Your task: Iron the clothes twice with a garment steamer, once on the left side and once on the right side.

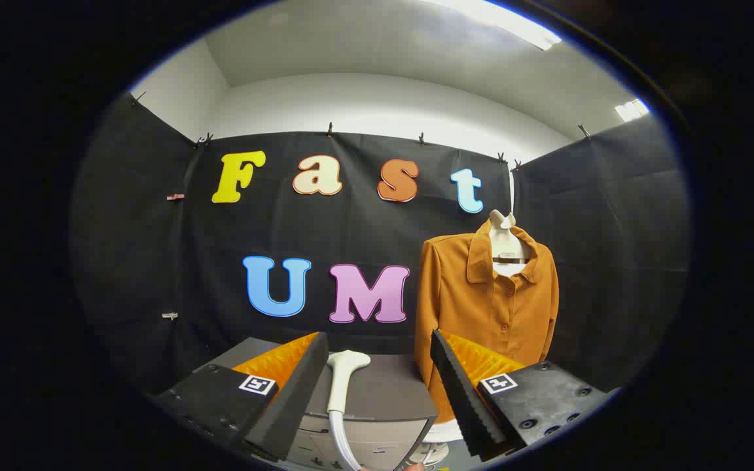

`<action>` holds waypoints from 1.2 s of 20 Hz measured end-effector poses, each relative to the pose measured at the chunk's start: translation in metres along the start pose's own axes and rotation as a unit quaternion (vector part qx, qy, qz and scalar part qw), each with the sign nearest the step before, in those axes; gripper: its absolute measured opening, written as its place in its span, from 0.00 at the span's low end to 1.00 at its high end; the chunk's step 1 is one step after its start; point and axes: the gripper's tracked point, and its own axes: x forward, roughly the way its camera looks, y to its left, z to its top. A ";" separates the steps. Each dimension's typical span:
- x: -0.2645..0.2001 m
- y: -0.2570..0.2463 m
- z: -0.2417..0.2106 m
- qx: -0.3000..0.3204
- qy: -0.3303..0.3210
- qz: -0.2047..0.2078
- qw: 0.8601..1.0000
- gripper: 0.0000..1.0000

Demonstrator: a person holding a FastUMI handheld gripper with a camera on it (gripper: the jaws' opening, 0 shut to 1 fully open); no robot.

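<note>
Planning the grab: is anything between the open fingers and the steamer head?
Nothing: in the gripper view the gripper is open, and the steamer head on the cabinet stands unobstructed between its fingers.

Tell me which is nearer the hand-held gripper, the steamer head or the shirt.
The white steamer head, lying on the grey cabinet, sits between the open fingers of the hand-held gripper. The orange shirt hangs farther back, beyond the right finger.
</note>
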 end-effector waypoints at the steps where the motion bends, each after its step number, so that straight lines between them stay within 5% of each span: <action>1: 0.000 0.000 -0.003 0.003 0.004 -0.001 1.000 0.97; 18: 0.001 -0.002 -0.017 0.020 0.029 -0.005 0.999 0.97; 24: 0.022 0.027 -0.070 0.027 0.134 0.034 0.990 0.98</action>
